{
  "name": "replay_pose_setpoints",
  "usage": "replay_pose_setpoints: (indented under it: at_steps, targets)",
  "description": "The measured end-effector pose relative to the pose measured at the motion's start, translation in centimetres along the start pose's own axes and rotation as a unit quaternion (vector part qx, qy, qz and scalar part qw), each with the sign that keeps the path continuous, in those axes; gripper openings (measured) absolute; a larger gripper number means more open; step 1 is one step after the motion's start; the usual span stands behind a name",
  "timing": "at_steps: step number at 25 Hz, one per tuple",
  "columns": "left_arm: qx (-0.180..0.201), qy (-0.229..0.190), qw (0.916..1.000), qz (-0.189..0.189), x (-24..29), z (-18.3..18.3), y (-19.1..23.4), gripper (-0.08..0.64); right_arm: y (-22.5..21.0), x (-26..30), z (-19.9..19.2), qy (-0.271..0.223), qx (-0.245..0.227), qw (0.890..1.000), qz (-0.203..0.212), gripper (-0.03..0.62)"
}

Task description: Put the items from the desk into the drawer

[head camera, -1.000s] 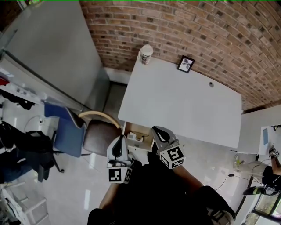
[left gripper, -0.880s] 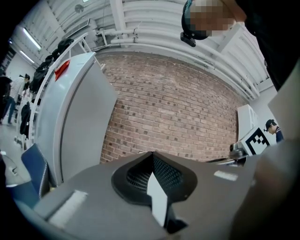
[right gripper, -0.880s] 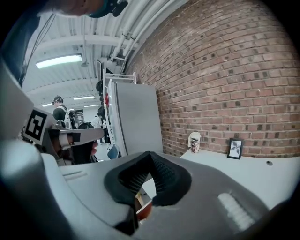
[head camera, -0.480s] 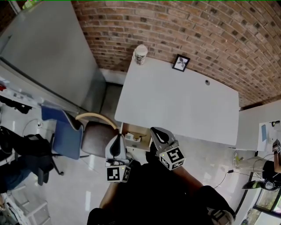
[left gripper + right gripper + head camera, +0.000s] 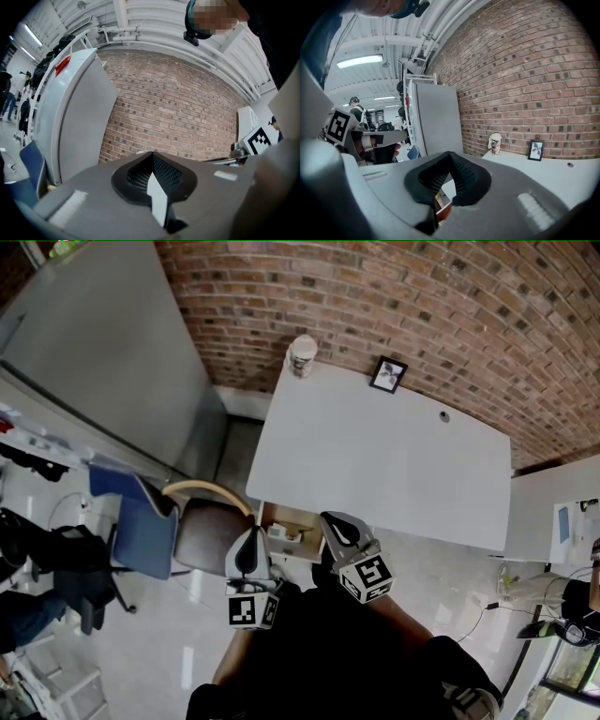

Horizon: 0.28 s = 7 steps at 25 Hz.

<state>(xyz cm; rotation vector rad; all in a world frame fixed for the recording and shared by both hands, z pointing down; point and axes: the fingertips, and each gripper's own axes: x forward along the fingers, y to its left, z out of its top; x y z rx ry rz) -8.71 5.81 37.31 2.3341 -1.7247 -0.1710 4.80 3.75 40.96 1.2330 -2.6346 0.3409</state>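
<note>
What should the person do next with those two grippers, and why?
Probably reach the right gripper across the desk for the picture frame: it and the left gripper are shut and empty, the drawer stands open, and the cup sits nearby.

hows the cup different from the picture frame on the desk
The cup is round and pale with a patterned band; the frame is flat, rectangular and black-edged. In the head view the cup stands at the desk's far left corner; the frame stands further right along the same edge. Both stand at the back of the desk, near the brick wall.
</note>
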Motion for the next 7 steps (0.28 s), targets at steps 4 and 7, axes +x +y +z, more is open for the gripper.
replay_pose_setpoints:
  at_steps: [4,7]
  targets:
    - [0.001,-0.002,1.0,0.0,0.25,0.18,0.15,0.02,-0.21,0.24,0.15,-0.002,0.009,1.0,0.0,0.003]
    - [0.001,-0.005,1.0,-0.001,0.4,0.24,0.32,0.02,-0.31,0.37,0.29,-0.003,0.011,1.0,0.0,0.003]
